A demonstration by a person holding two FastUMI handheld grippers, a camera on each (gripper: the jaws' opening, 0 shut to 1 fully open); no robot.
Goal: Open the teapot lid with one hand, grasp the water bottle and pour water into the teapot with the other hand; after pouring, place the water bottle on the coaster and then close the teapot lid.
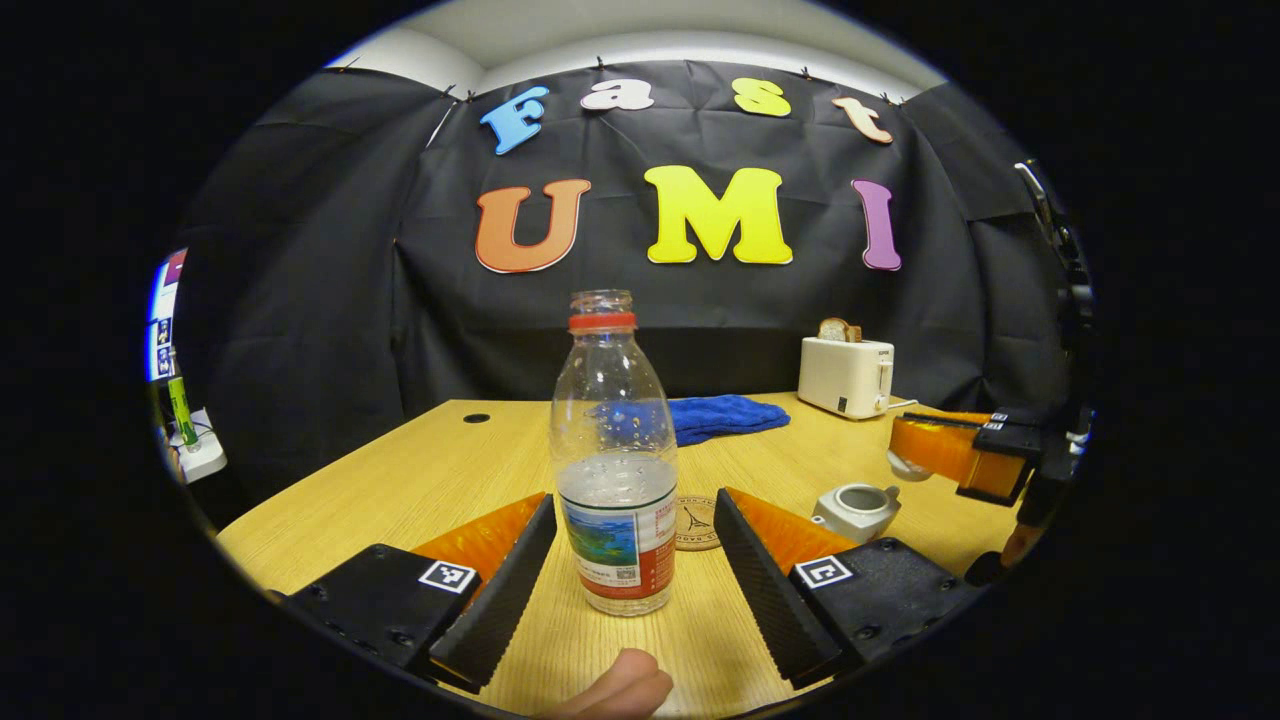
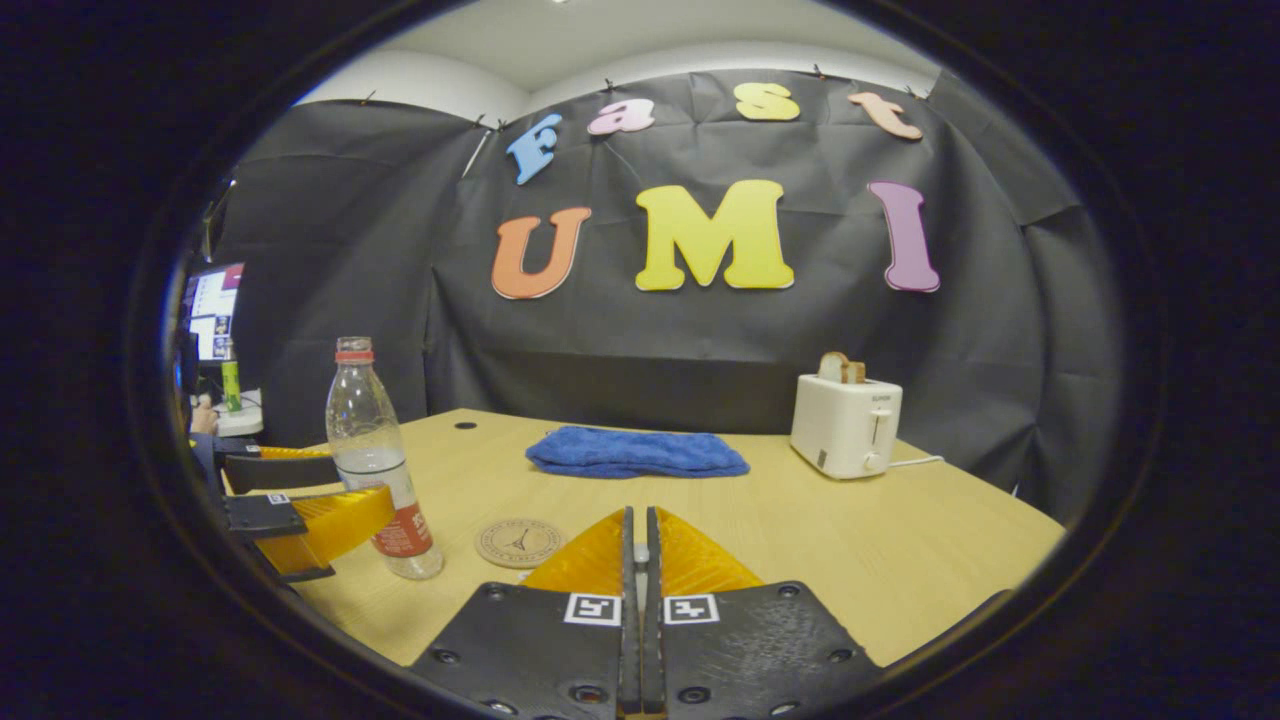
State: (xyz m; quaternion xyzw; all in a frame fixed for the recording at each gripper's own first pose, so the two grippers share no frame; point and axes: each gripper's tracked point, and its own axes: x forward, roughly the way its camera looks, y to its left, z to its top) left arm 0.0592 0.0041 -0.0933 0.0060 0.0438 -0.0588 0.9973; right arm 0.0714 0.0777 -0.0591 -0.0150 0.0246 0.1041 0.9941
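Two fisheye views across a wooden table in a booth. In the left gripper view, going left to right: the left gripper is spread wide, one finger on each side of the bottle with a gap on both sides, so it brackets the bottle without yet gripping it, apparently lined up for a grasp. The bottle stands upright near the table's front edge, uncapped, with water in its lower part. Just behind it and slightly right lies the round coaster, bare, where the bottle should end up. Further right sits the teapot, its mouth open. Above and to the right of it the right gripper holds the lid lifted clear, probably to keep the opening free for pouring. At the back are a blue cloth and a toaster. In the right gripper view, the left gripper and bottle appear at the far left, the coaster next, and at bottom centre the right gripper is clenched nearly closed on a small pale piece, seemingly the lid's knob.
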